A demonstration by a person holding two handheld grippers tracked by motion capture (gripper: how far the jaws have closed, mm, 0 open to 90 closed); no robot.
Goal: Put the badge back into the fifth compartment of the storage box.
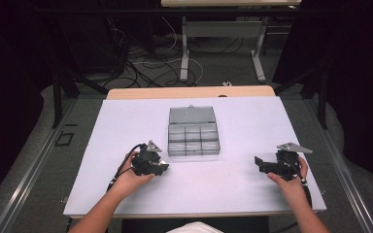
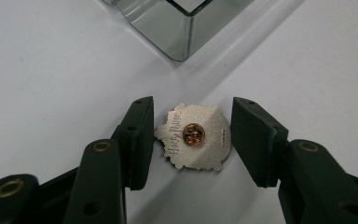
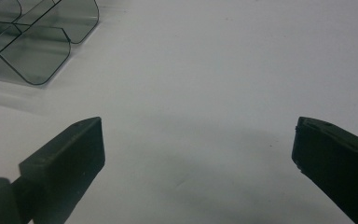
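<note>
A silver pin badge lies back side up on the white table sheet, its brass clutch in the middle and raised lettering along one edge. My left gripper is shut on it, a black pad pressing each side edge. In the high view that left gripper rests on the sheet just in front and left of a clear compartment box with its lid folded back. My right gripper lies on the sheet at the right, jaws pointing left. In its own view the right gripper stands wide open over bare sheet.
A corner of the clear box stands just beyond the pin; its rounded edge is at the upper left of the right gripper view. The sheet's front edge runs near my forearms. Beyond the table are cables and table legs.
</note>
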